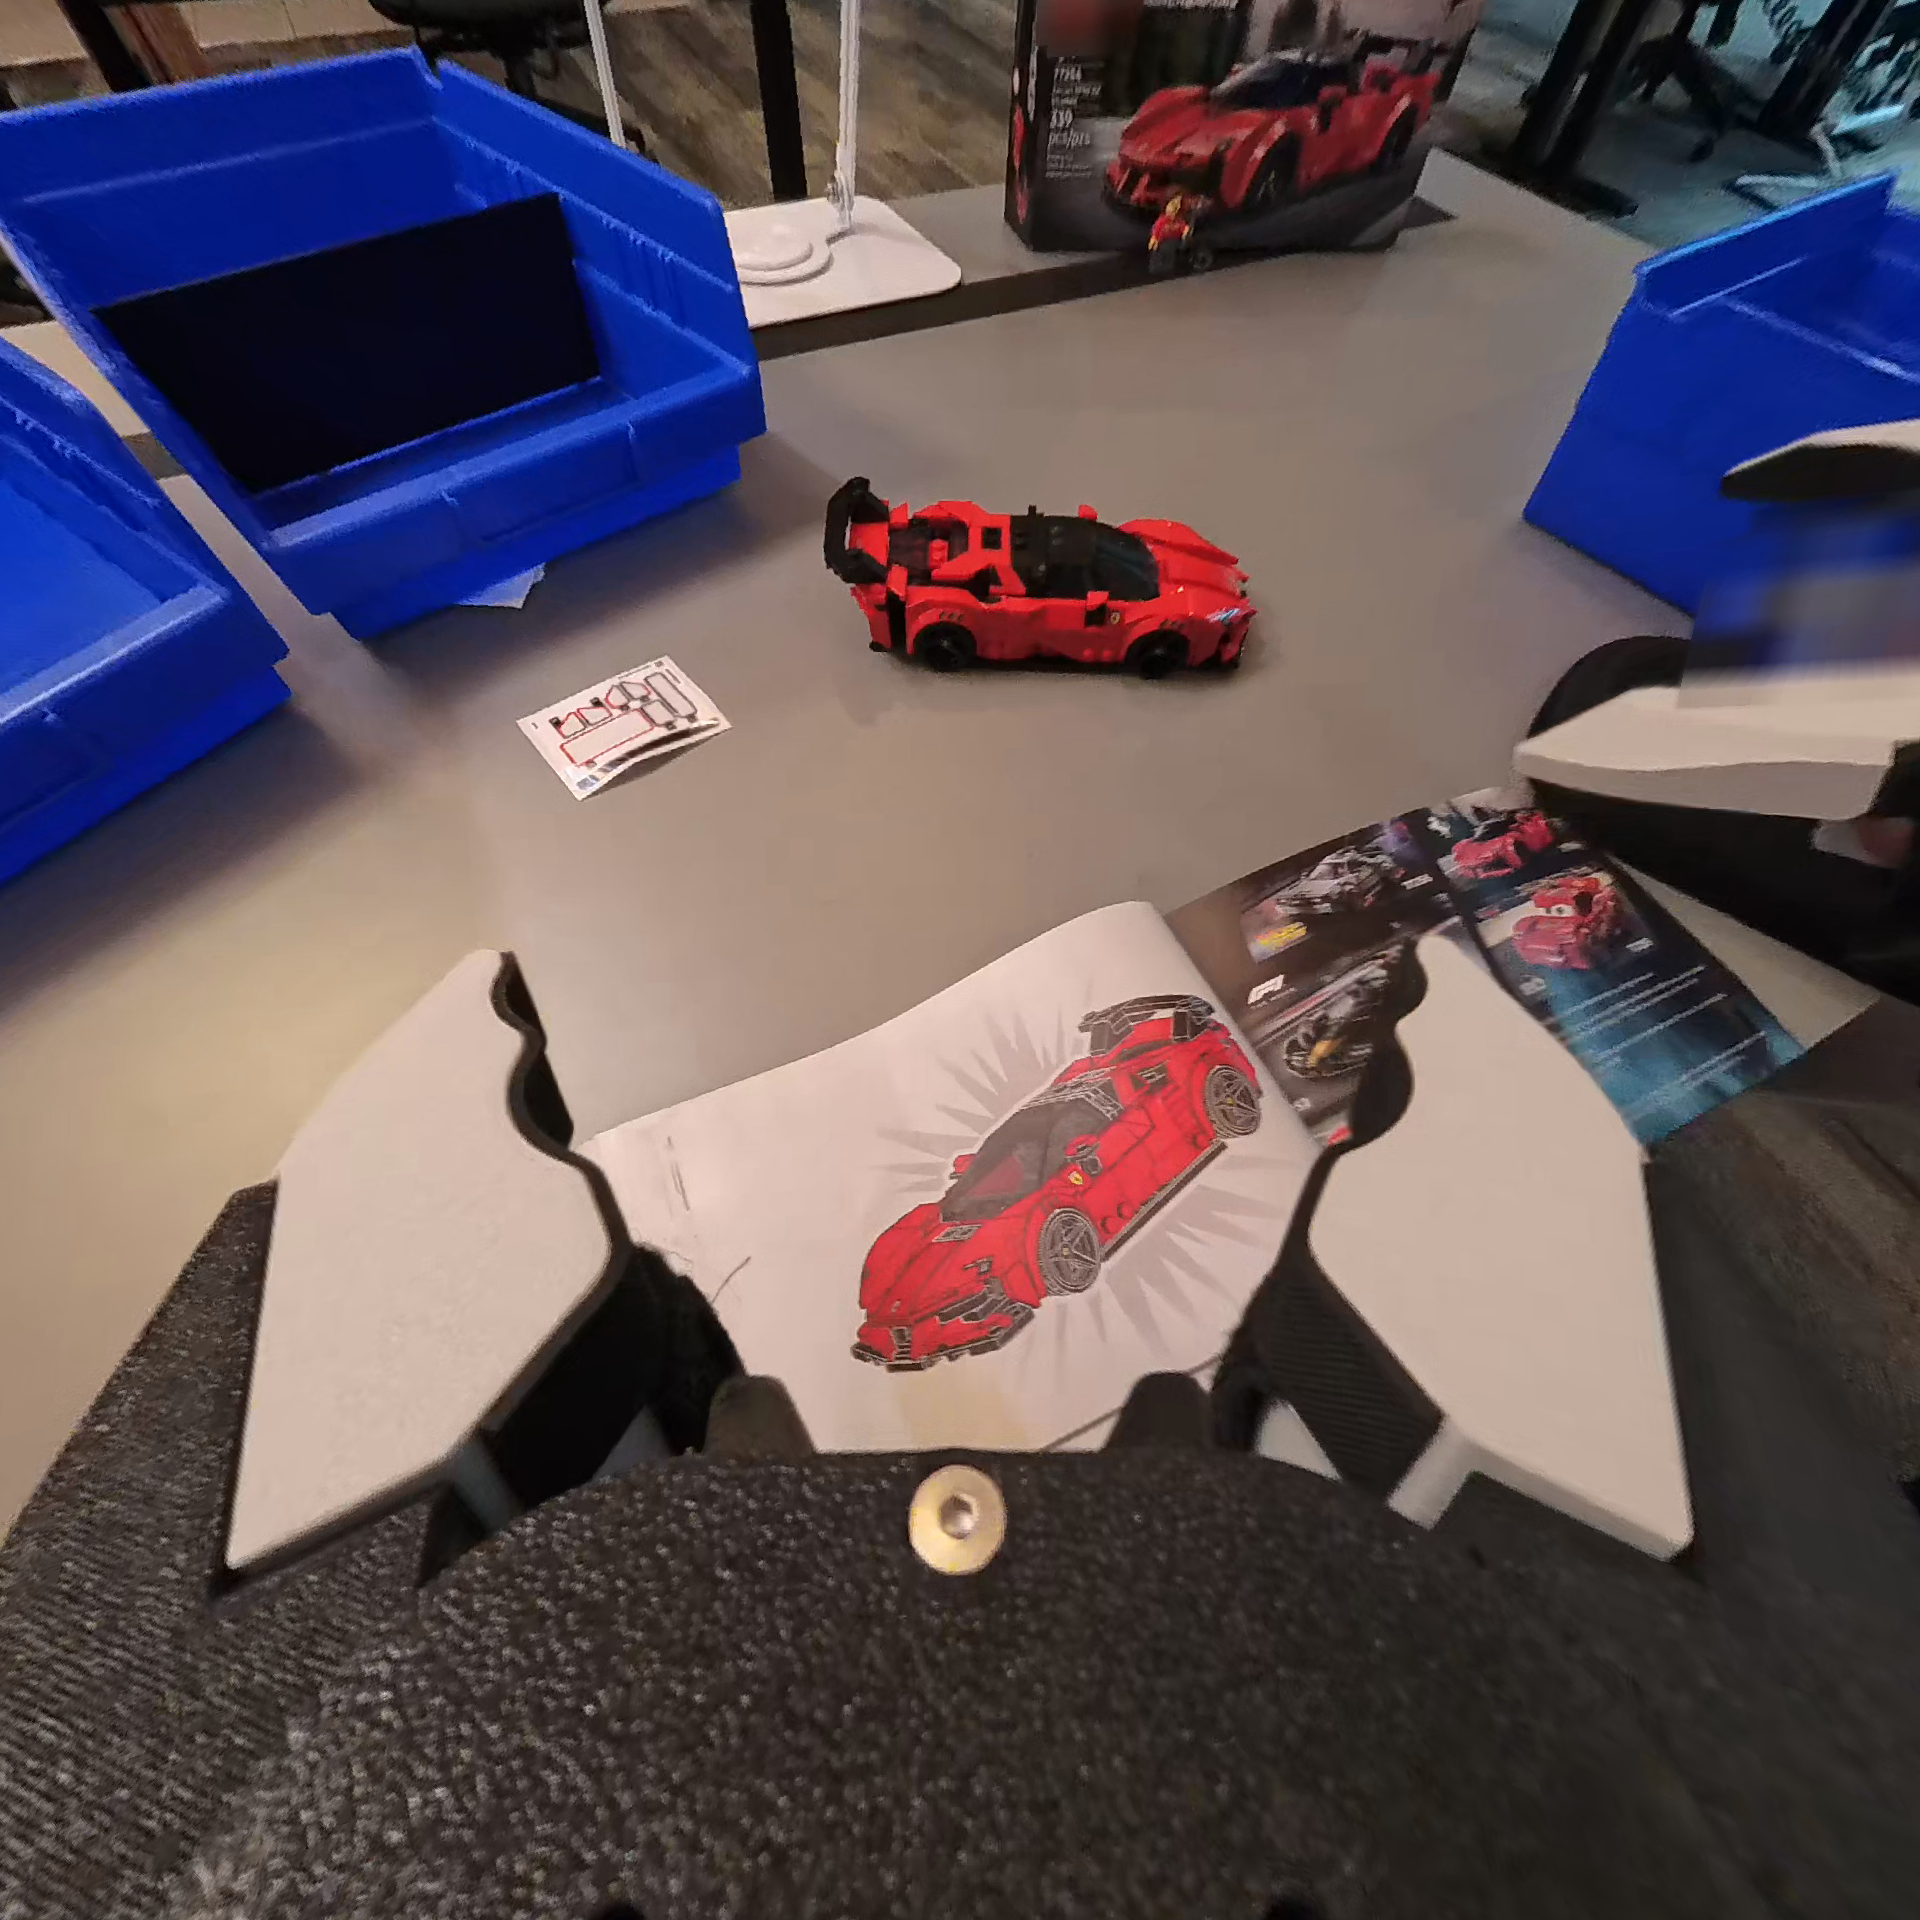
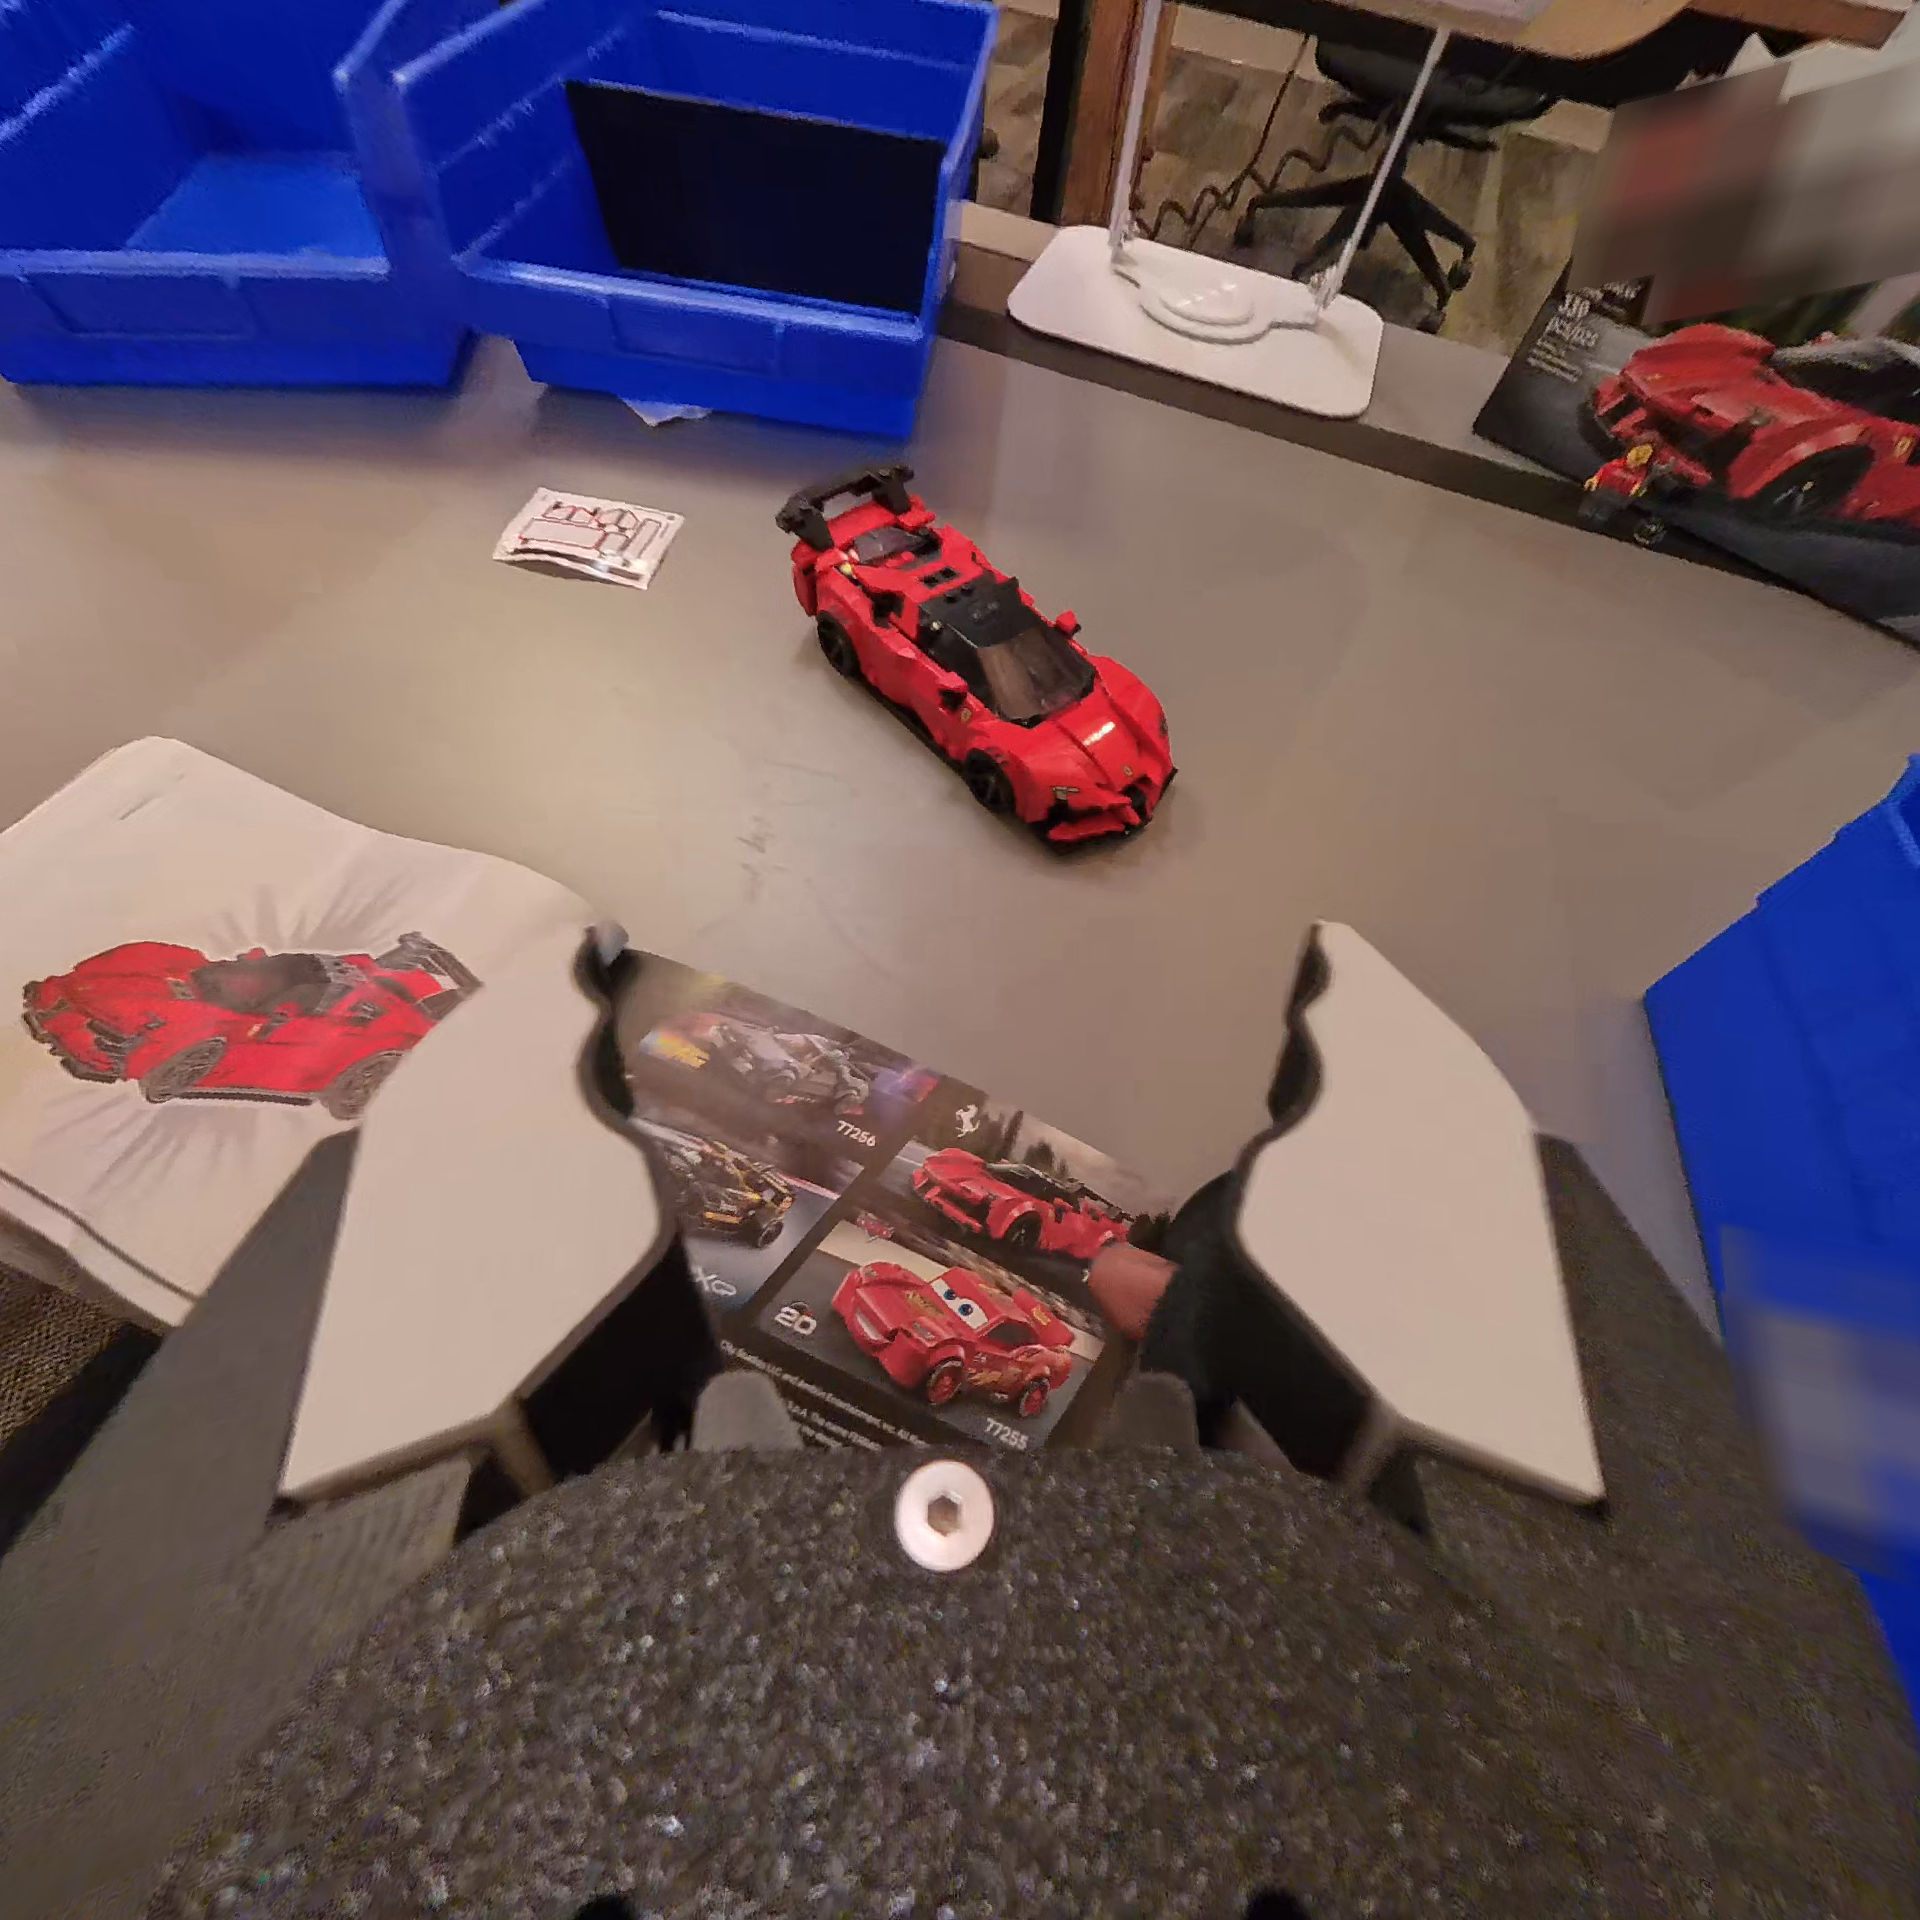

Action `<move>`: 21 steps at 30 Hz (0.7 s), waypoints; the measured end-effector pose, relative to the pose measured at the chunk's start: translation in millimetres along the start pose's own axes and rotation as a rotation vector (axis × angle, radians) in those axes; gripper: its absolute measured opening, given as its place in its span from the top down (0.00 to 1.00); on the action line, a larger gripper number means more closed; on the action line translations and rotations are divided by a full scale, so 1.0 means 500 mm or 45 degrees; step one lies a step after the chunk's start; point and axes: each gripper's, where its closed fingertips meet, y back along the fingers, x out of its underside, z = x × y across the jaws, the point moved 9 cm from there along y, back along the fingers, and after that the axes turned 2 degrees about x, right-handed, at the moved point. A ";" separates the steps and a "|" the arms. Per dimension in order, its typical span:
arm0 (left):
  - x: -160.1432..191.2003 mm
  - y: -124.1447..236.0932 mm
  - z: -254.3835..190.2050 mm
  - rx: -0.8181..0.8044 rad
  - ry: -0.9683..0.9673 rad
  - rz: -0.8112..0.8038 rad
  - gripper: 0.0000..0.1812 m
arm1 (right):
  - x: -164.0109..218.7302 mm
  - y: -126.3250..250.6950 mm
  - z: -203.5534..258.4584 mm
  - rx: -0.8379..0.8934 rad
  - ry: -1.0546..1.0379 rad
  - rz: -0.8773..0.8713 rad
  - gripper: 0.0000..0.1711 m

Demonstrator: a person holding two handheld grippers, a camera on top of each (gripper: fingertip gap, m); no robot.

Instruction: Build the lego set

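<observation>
Left wrist view: red lego car (image 1: 1044,580) lies crosswise, nose right; both grippers (image 1: 951,1039) (image 2: 951,997) spread, empty

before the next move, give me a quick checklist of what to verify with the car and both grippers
1. Left gripper open, holding nothing: ok.
2. Right gripper open, holding nothing: ok.
3. Red lego car upright on its wheels on the grey table: ok.
4. Car apart from both grippers: ok.
5. Sticker sheet fully used: cannot tell.
6. Instruction booklet open at the finished-car page: ok.
</observation>
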 end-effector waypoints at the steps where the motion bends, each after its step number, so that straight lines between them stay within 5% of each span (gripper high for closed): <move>1: 0.001 0.003 -0.003 0.003 0.007 -0.004 0.20 | -0.001 0.003 0.004 -0.005 0.007 -0.019 0.36; 2: 0.002 0.006 -0.005 0.005 -0.003 -0.002 0.27 | -0.001 0.007 0.006 -0.008 0.013 -0.033 0.44; 5: -0.001 0.033 -0.023 0.082 -0.080 -0.138 1.00 | 0.002 0.026 0.015 -0.070 0.056 -0.100 1.00; 9: -0.001 0.061 -0.048 0.045 -0.177 -0.182 1.00 | 0.025 0.050 0.023 -0.071 0.047 -0.099 1.00; 10: 0.003 0.066 -0.057 0.071 -0.165 -0.185 1.00 | 0.033 0.058 0.027 -0.068 0.039 -0.103 1.00; 11: 0.009 0.069 -0.065 0.079 -0.137 -0.181 0.87 | 0.042 0.065 0.032 -0.058 0.024 -0.111 0.94; 13: 0.027 0.069 -0.074 0.014 -0.059 -0.117 0.41 | 0.061 0.072 0.040 -0.021 -0.010 -0.057 0.52; 14: 0.038 0.068 -0.079 -0.025 -0.027 -0.072 0.26 | 0.071 0.075 0.045 -0.006 -0.015 -0.012 0.39; 17: 0.059 0.080 -0.097 -0.073 -0.002 -0.059 0.19 | 0.090 0.097 0.059 0.062 -0.020 -0.017 0.20; 21: 0.055 0.100 -0.126 -0.067 -0.028 -0.051 0.19 | 0.085 0.129 0.063 0.120 -0.002 -0.012 0.16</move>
